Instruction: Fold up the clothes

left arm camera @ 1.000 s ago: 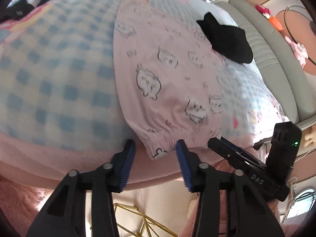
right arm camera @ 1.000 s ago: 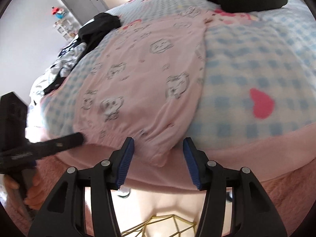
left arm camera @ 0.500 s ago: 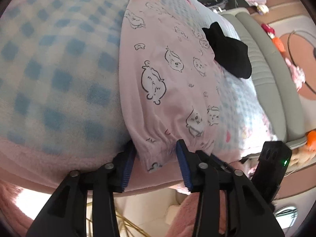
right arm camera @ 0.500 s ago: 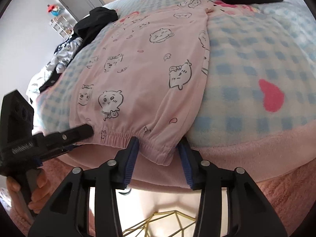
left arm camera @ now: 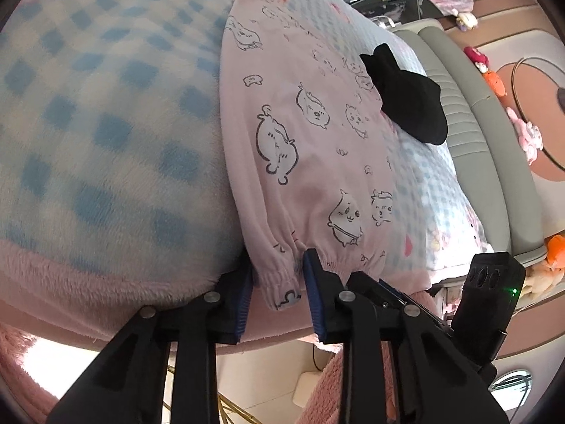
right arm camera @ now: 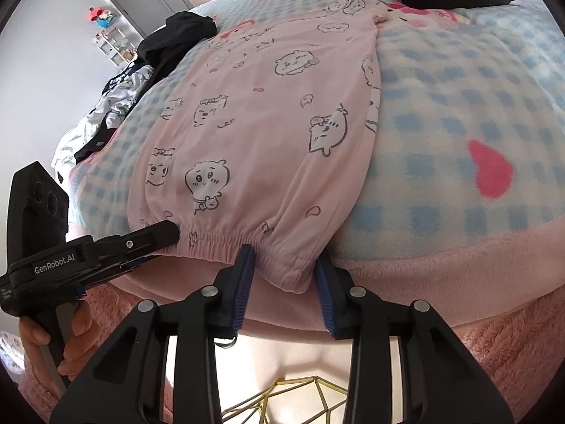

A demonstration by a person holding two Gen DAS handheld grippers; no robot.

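On the near edge of a bed, a pink garment [left arm camera: 310, 148] printed with little cartoon animals lies flat on a blue-and-white checked blanket [left arm camera: 106, 123], its gathered elastic hem hanging just over the blanket's pink border. The left gripper [left arm camera: 277, 282] straddles the left corner of that hem; its jaws have just been closing, and the blue pads sit at either side of the bunched cloth, the left pad against it, though whether both pads press cannot be told. The right gripper [right arm camera: 282, 268] brackets the right corner of the hem in the same way, its jaws also having just been closing, with the fabric corner drooping between them. A hand [right arm camera: 53, 339] is wrapped around the left tool's handle in the right wrist view. Farther off, a black garment [left arm camera: 406, 106] rests beside the pink one's far end, and a heap of dark and white clothes [right arm camera: 141, 81] lies at the far left.
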